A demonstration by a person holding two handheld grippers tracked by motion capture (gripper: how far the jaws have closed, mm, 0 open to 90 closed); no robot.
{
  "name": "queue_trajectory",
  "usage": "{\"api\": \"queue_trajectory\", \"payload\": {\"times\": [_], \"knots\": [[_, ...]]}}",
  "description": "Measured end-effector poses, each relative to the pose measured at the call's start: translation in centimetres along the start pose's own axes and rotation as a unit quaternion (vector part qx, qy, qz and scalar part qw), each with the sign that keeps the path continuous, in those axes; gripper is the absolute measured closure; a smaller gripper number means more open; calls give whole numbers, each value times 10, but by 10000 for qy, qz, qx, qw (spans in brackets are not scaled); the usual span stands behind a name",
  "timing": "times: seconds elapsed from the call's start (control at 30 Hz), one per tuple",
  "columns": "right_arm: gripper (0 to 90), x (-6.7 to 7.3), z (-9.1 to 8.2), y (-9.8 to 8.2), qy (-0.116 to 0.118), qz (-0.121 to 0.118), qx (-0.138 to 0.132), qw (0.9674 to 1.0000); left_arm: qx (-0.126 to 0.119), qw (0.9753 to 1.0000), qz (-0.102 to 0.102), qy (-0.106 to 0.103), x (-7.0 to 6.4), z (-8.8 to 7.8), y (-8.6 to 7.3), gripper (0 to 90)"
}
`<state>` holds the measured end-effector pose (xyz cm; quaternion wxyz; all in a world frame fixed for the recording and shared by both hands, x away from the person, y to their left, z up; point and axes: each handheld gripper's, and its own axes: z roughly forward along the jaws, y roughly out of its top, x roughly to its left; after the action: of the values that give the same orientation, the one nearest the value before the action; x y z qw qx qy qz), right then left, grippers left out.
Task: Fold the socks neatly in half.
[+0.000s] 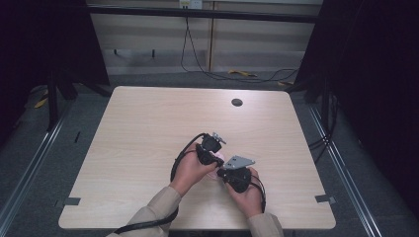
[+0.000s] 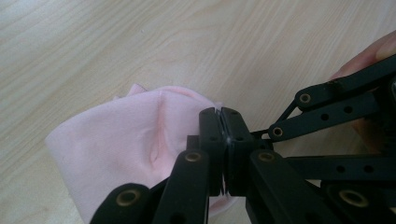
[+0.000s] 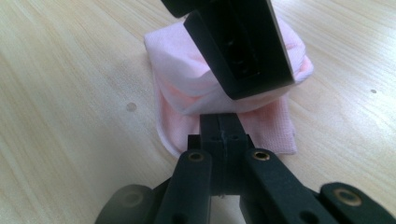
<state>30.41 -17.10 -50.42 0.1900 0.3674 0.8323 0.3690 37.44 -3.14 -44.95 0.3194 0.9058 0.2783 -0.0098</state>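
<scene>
High view: light wooden table (image 1: 148,128) with a dark round grommet hole (image 1: 237,102) near its far right. Two hands meet at the near centre. Left hand (image 1: 190,169) carries the left gripper (image 1: 213,157); right hand (image 1: 248,195) carries the right gripper (image 1: 222,170), with its grey three-cornered plate (image 1: 239,161) on top. A sliver of pink cloth (image 1: 219,159) shows between the two grippers, lying on the table. Beige sleeves (image 1: 153,212) enter from the bottom. A black cable (image 1: 176,163) loops from the left gripper. Jaw state too small to read here.

Left gripper view: left gripper (image 2: 222,135) with jaws pressed together, a thin edge of the pink cloth (image 2: 121,149) pinched between them. The cloth bulges to the left, partly lifted off the table (image 2: 140,46). The right gripper's linkage (image 2: 336,112) comes in from the right, close beside.

Right gripper view: right gripper (image 3: 222,128) jaws clenched together at the near edge of the pink cloth (image 3: 182,79); whether fabric is caught between them, cannot tell. The cloth is bunched, with a flat layer beneath on the table (image 3: 70,93). The left gripper (image 3: 243,46) comes down from above, onto the bundle.
</scene>
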Motion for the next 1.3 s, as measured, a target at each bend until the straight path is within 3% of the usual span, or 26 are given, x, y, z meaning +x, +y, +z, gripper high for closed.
{"api": "queue_trajectory", "payload": {"times": [0.13,0.33,0.5,0.53,0.57,0.7,0.97,1.3], "knots": [[900,0,0,0,24,35,5,10000,-145,9997,-102,-162,2,-5,0,829],[900,0,0,0,23,27,9,10000,-380,9991,-144,-128,3,-16,2,761],[900,0,0,0,16,13,3,10000,-497,9985,-194,106,15,-26,-2,777],[900,0,0,0,15,8,0,10000,-478,9986,-175,133,18,-26,-3,800],[900,0,0,0,17,13,2,10000,-413,9986,-155,300,23,-24,-7,807],[900,0,0,0,23,25,7,10000,-271,9988,-138,374,27,-14,-14,817],[900,1,0,0,-8,-4,13,10000,-71,9995,-17,303,23,5,-17,802],[900,0,0,0,19,-14,20,10000,41,9996,27,287,21,14,-21,782]]}}
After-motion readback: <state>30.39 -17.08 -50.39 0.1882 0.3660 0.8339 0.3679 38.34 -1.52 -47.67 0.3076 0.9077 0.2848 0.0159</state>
